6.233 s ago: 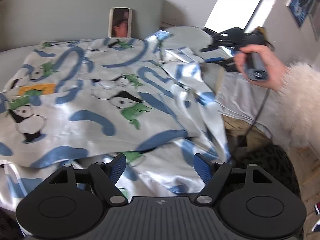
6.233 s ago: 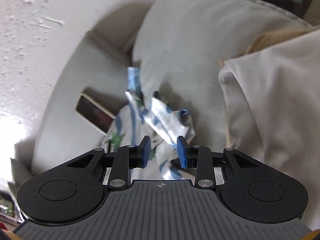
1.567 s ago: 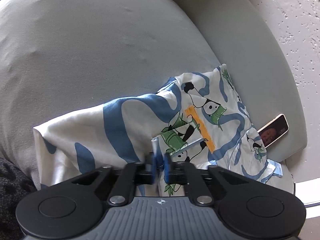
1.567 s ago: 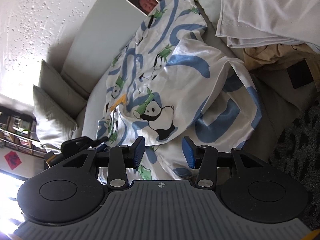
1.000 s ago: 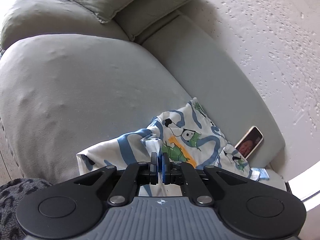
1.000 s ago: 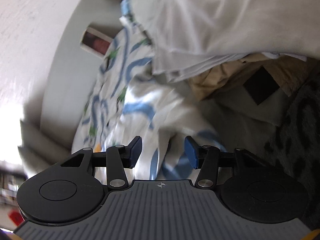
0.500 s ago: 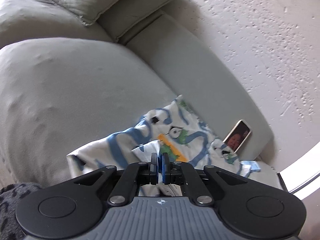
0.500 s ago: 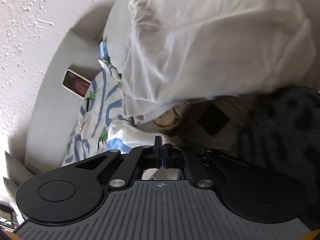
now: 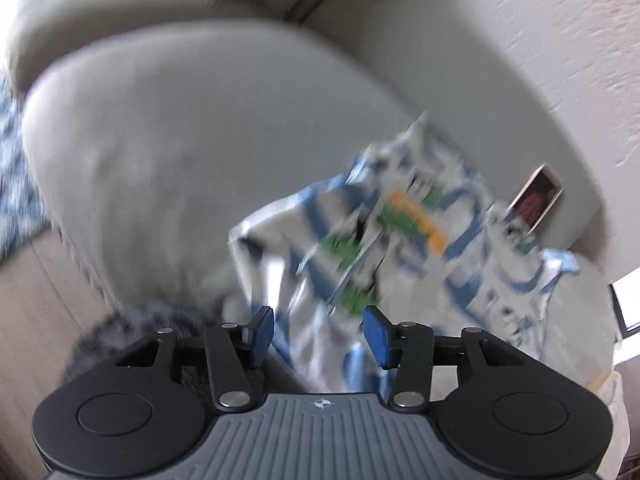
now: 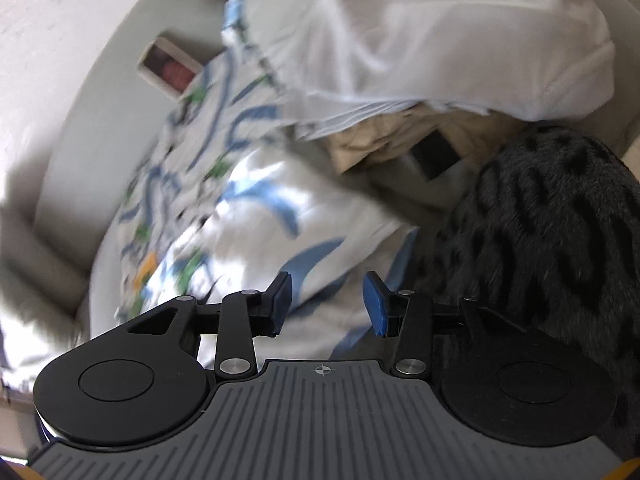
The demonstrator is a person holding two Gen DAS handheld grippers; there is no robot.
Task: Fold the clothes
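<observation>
Here both tongs point steeply down over a grey sofa, and both views are smeared by motion. The left tongs (image 9: 318,334) have their jaws opening, the blue pads (image 9: 262,330) standing apart with nothing pressed between them; the panda-print garment (image 9: 400,248) shows through the gap and lies crumpled on the sofa seat (image 9: 180,152) just beyond, spreading to the far right towards a phone (image 9: 538,200) propped against the sofa back. To the near left of these tongs a dark furry throw (image 9: 132,328) shows at the seat's edge. The right tongs (image 10: 328,306) are likewise opening, their pads clear of the cloth, with a glossy fold of the same garment (image 10: 256,216) lying under and beyond them. Farther off in that view, a pile of white cloth (image 10: 420,36) rests over the garment's far right part, a tan garment (image 10: 376,140) is tucked under that pile, and a black spotted fleece (image 10: 552,216) fills the right side beside the tongs. The phone (image 10: 170,68) leans at the far left.
</observation>
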